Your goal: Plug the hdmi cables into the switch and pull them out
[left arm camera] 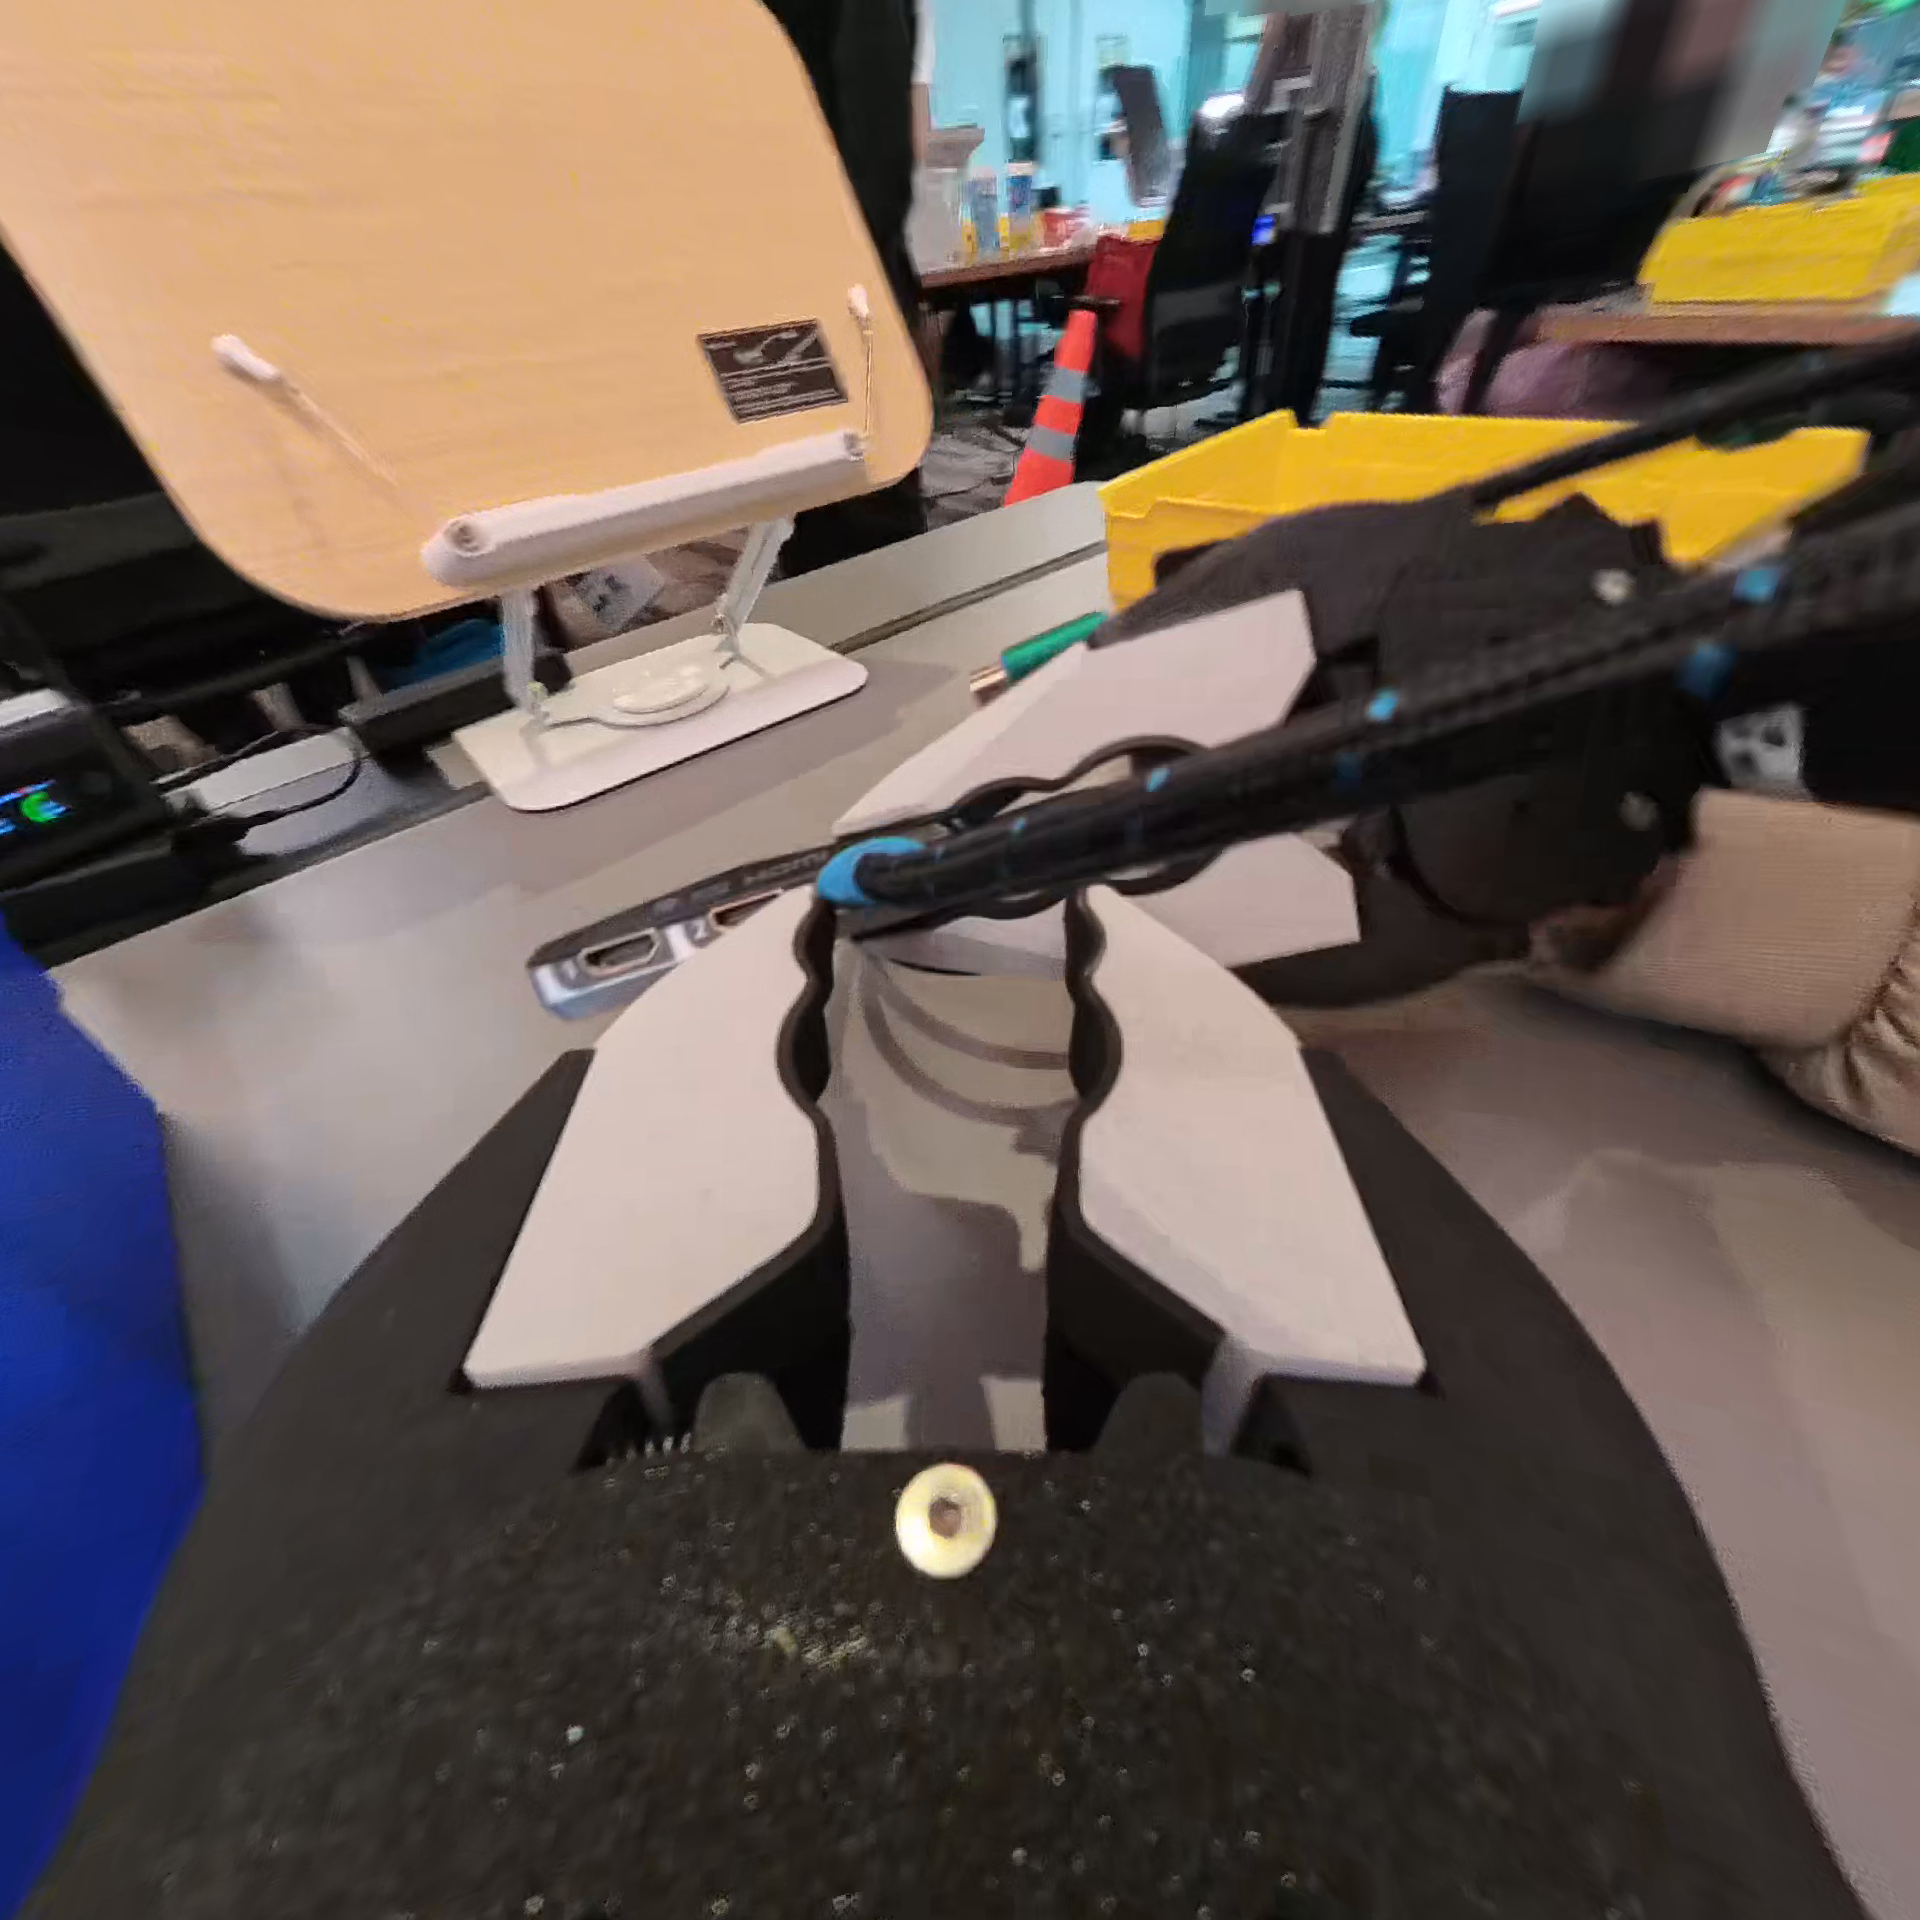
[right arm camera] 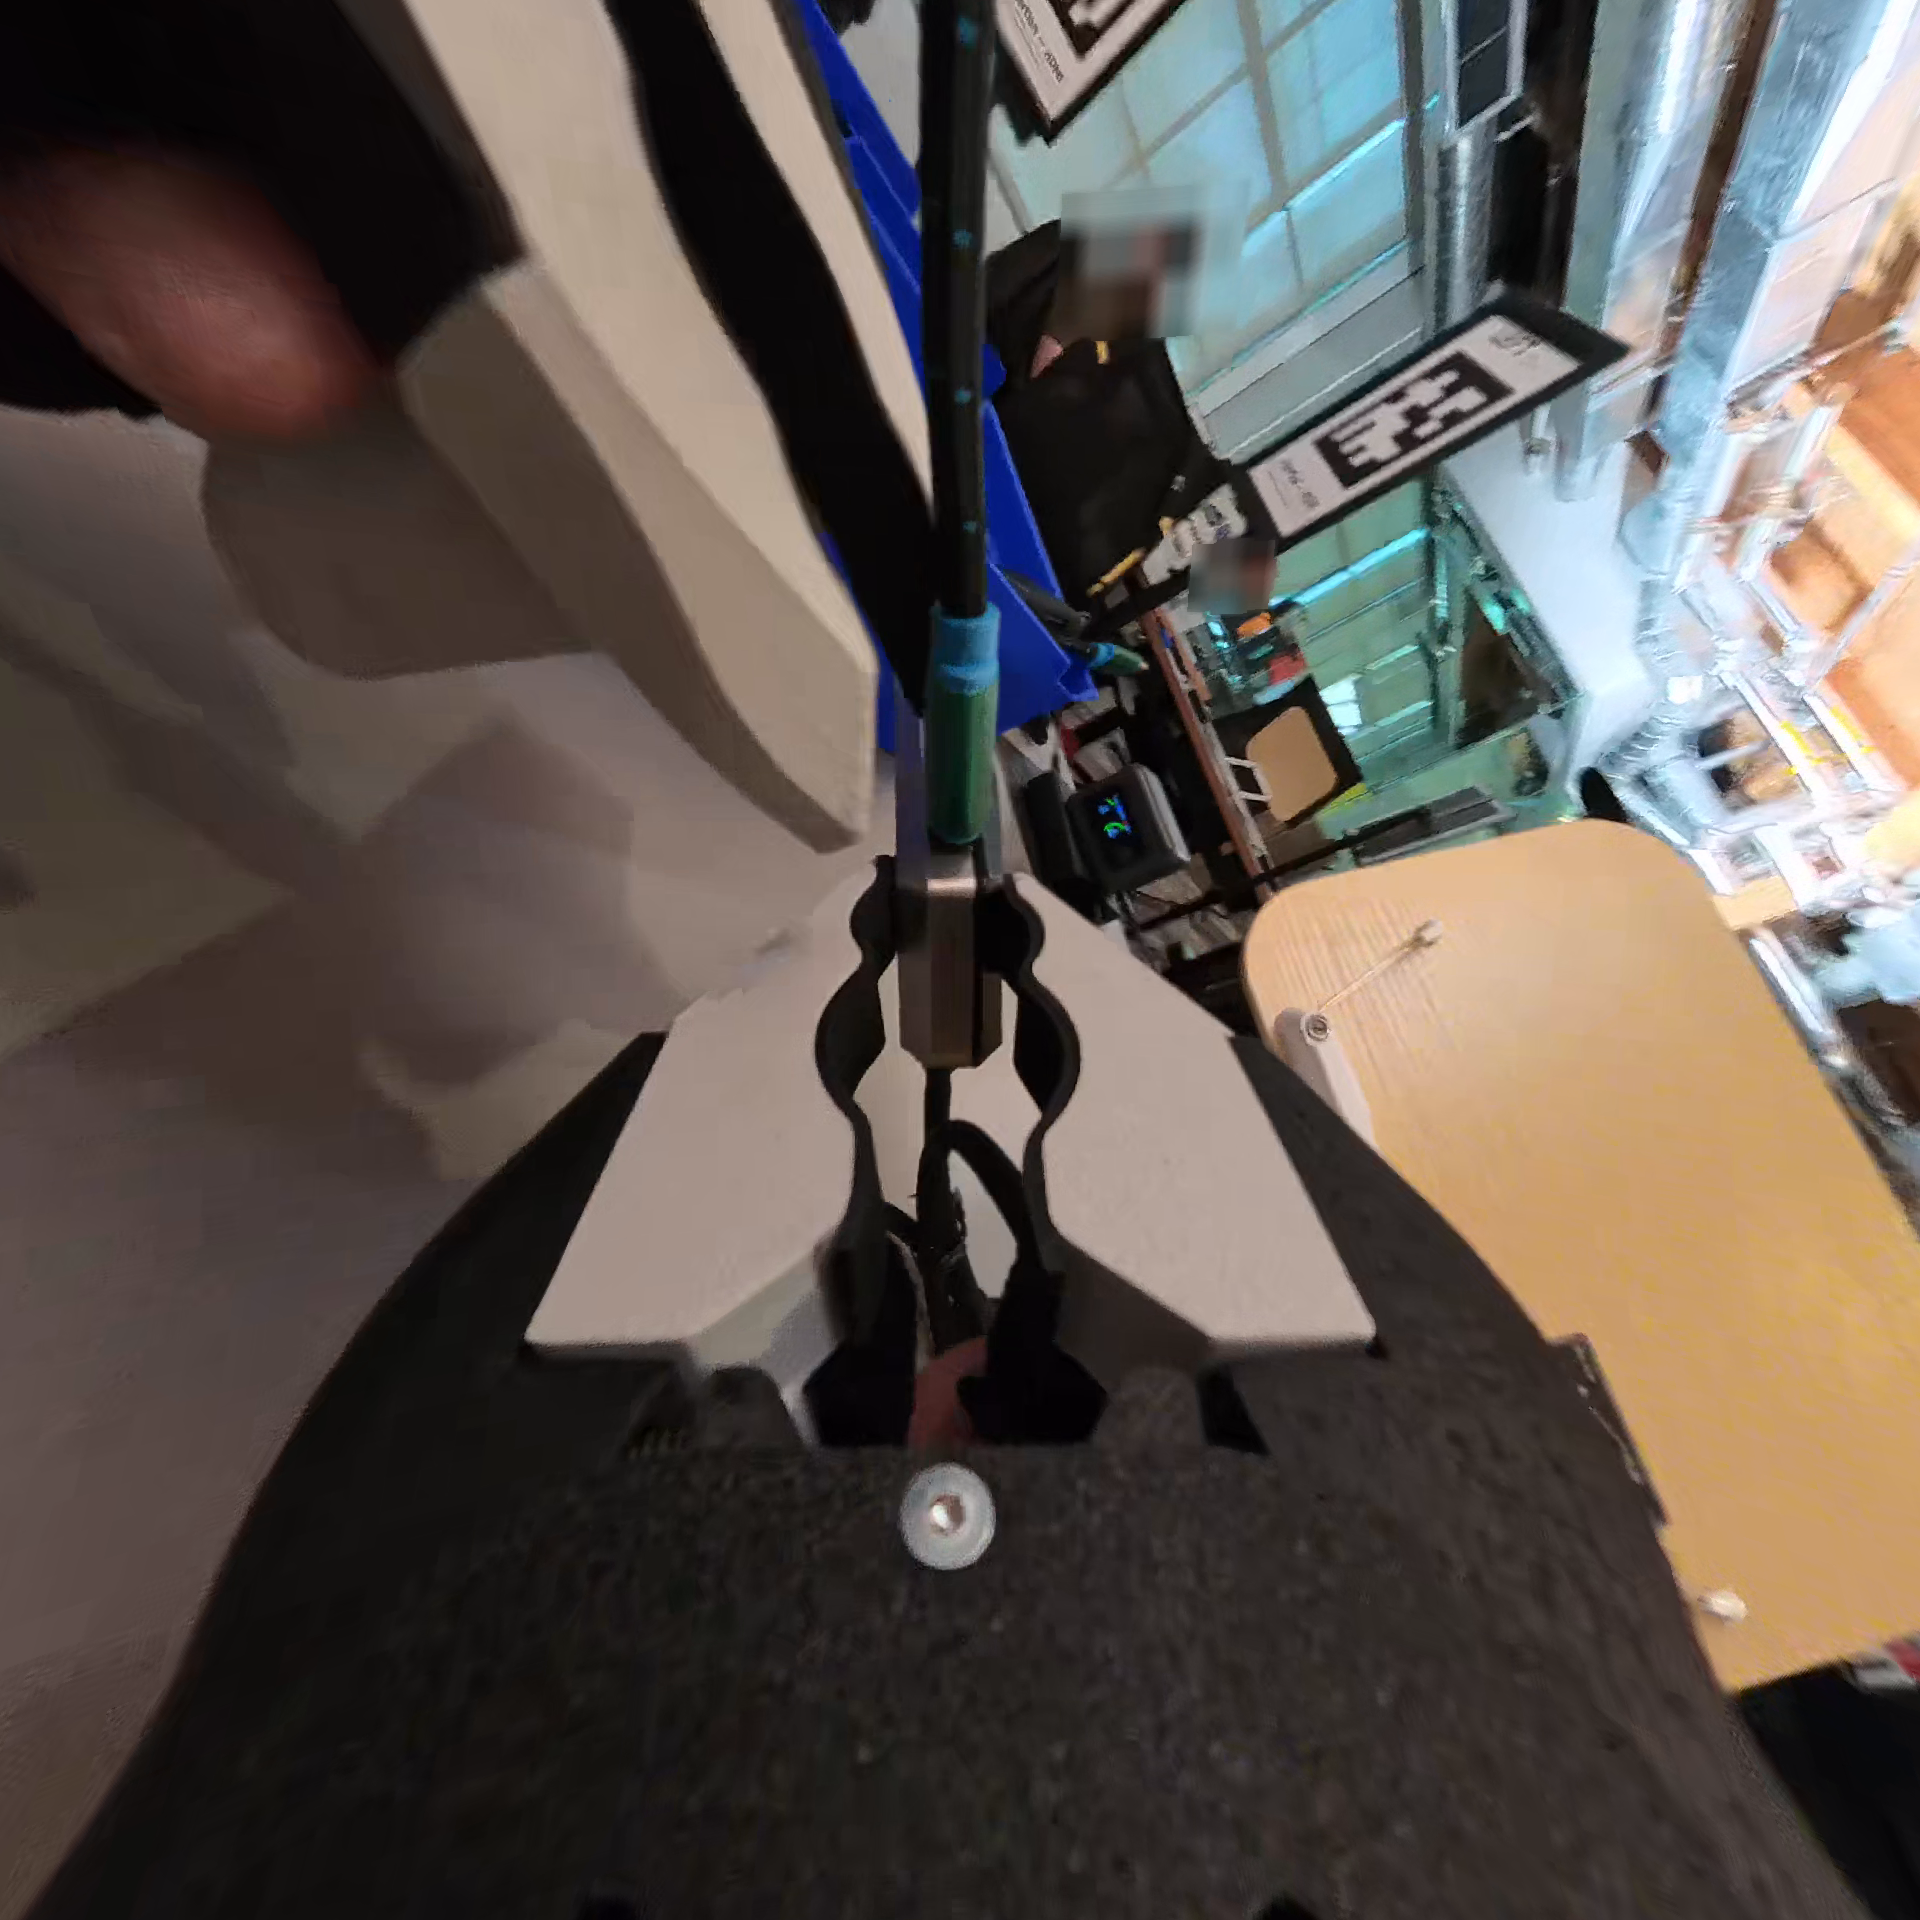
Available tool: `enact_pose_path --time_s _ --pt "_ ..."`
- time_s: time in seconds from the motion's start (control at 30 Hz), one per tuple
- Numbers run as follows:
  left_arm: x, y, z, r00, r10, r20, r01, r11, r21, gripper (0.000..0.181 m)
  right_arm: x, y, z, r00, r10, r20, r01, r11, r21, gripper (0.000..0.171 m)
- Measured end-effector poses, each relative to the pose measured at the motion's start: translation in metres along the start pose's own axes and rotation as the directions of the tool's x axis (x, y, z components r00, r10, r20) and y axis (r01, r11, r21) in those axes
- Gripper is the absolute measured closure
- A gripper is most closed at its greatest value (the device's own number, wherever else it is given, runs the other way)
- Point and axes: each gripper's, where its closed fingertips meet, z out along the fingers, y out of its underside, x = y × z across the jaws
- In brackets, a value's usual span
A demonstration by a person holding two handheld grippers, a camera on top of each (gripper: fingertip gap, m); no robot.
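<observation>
The flat grey HDMI switch [left arm camera: 623,961] lies on the grey table [left arm camera: 364,1039] with its ports facing me. My left gripper [left arm camera: 948,920] has its jaws a plug's width apart, closed on the dark plug of a black braided HDMI cable [left arm camera: 1299,758] with a blue collar [left arm camera: 857,875]. My right gripper [left arm camera: 1039,831] reaches in from the right, turned on its side. In the right wrist view it [right arm camera: 940,971] is shut on a grey metal body [right arm camera: 940,997], seemingly the switch's end. A green-sleeved cable end [right arm camera: 961,758] runs on beyond it. A green-sleeved connector [left arm camera: 1039,646] shows behind the right fingers.
A wooden book stand [left arm camera: 468,312] on a white base stands at the back left. A yellow bin [left arm camera: 1247,488] sits at the back right, blue fabric [left arm camera: 73,1351] at the left edge. A sleeved arm [left arm camera: 1818,987] rests on the table at right. Black cables and a small screen [left arm camera: 42,810] lie far left.
</observation>
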Motion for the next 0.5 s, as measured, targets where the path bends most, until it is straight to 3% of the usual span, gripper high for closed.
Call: enact_pose_path --time_s 0.13,0.23,0.5 --pt "-0.01 0.001 0.006 0.997 -0.029 0.064 0.029 1.0 -0.001 0.148 -0.007 -0.002 0.002 1.0 -0.014 0.01 0.014 0.999 0.033 0.153" --pt "-0.011 0.011 0.015 0.997 -0.022 0.068 0.025 0.998 -0.05 0.155 -0.015 -0.002 0.003 0.995 -0.097 -0.022 0.097 0.995 0.001 0.154" --pt "-0.012 0.02 0.02 0.995 0.002 0.098 0.009 0.994 -0.109 0.163 -0.02 0.013 0.004 0.994 -0.107 -0.023 0.106 0.993 -0.06 0.153"
